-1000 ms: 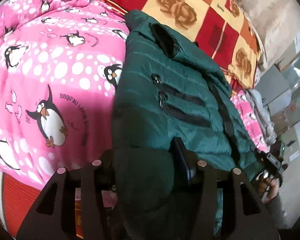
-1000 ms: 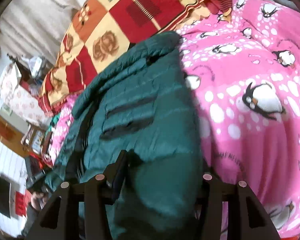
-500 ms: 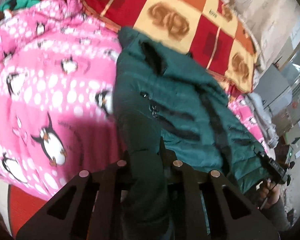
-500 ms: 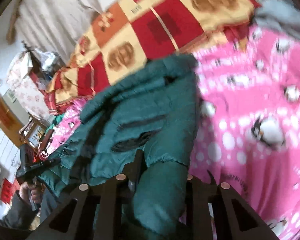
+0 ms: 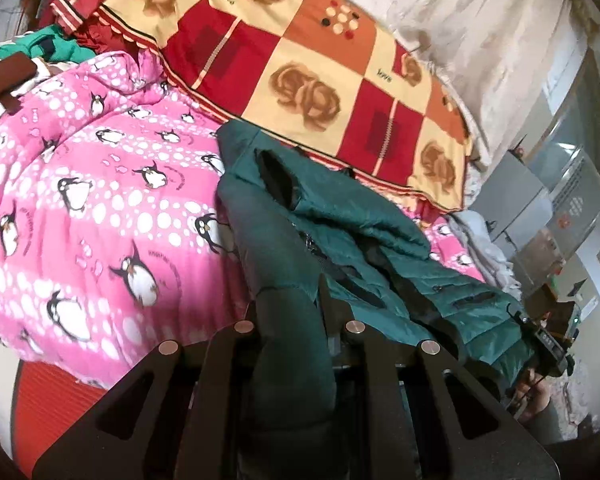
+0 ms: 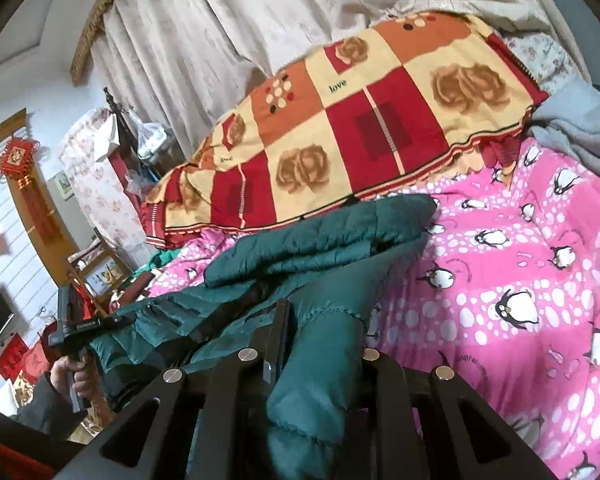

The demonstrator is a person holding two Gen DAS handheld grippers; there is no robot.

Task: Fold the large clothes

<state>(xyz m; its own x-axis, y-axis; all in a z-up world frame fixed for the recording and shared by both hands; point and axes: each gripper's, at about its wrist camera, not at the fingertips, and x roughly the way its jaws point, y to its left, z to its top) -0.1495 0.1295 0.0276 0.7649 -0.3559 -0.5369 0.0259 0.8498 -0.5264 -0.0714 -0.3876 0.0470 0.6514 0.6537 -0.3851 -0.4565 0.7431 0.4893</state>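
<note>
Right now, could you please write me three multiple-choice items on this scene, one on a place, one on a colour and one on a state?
1. Where does the green jacket lie?
A. On the pink penguin blanket, beside the rose-patterned quilt
B. On a wooden chair
C. On the floor

2. What colour is the jacket?
A. Grey
B. Dark green
C. Yellow

3. What state is the left gripper in?
A. Open, holding nothing
B. Shut on the jacket
C. Shut on the quilt

Answers:
1. A, the jacket spreads across the penguin blanket with the quilt behind it.
2. B, its quilted fabric shows dark green in both views.
3. B, a bunch of jacket fabric is pinched between the jaws; the right gripper grips it likewise.
</note>
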